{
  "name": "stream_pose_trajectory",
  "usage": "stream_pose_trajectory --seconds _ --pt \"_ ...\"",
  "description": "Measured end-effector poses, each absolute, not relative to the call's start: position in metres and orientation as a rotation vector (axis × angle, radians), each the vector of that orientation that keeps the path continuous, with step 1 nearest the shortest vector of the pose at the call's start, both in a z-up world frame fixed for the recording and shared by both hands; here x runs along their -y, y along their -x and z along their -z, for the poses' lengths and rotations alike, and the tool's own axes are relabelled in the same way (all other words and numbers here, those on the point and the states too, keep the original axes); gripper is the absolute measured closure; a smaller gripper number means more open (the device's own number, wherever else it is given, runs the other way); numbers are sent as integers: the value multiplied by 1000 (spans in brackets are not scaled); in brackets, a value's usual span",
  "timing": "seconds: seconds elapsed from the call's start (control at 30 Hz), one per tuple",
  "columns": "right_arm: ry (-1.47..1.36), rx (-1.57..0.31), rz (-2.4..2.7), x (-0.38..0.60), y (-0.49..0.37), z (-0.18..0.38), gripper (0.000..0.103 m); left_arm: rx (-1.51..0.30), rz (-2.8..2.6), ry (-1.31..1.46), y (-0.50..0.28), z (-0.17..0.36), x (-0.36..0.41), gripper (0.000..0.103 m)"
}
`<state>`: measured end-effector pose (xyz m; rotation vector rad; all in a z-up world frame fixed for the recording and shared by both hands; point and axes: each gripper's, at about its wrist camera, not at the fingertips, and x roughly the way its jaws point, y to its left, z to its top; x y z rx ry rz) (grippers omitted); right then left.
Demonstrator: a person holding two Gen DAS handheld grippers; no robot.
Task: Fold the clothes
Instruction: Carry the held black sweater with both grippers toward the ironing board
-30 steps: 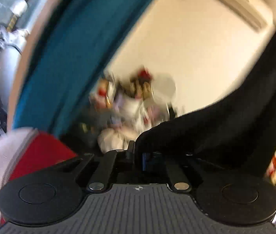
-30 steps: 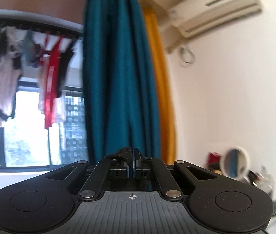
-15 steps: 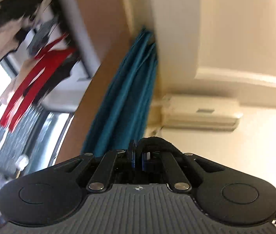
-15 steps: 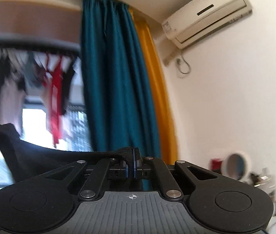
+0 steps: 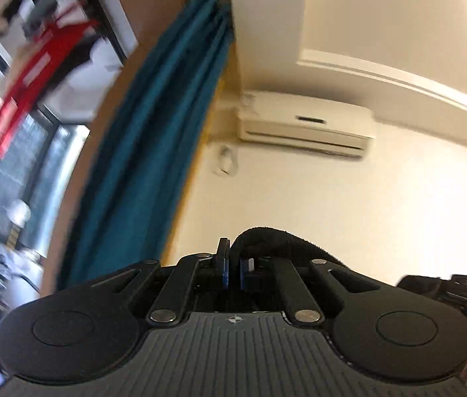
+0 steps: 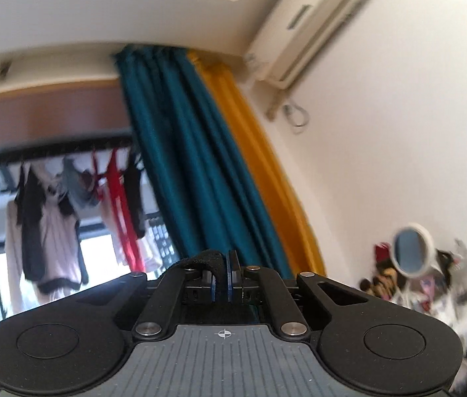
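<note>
left claw (image 5: 232, 266) clenched on black garment (image 5: 276, 241) — drapes rightward | right claw (image 6: 222, 273) pinches likely same cloth — trails left

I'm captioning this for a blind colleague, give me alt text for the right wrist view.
The right gripper, tilted up toward the ceiling, is shut on a fold of black garment. Beyond it hang a teal curtain and a yellow curtain, with an air conditioner on the white wall.
</note>
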<state>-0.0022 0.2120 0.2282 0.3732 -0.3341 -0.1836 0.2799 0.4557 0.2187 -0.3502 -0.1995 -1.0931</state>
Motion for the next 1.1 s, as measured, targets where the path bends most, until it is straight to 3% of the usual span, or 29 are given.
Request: stream_pose_trajectory --seconds 0.13,0.37,0.57,0.83,1.1 --pt "-294 276 380 -226 41 -218 98 122 1270 351 -273 -202 -446 97" --pt "-397 120 650 -249 102 -170 98 40 1458 237 -248 -169 -438 97" --pt "-489 -9 669 -266 125 -141 98 -192 1537 285 -231 -133 -438 97" --pt "-471 45 727 -257 204 -128 98 -226 1565 213 -164 -137 -391 97" --pt "-438 176 831 -189 371 -125 99 -191 1637 277 -35 -136 -275 97"
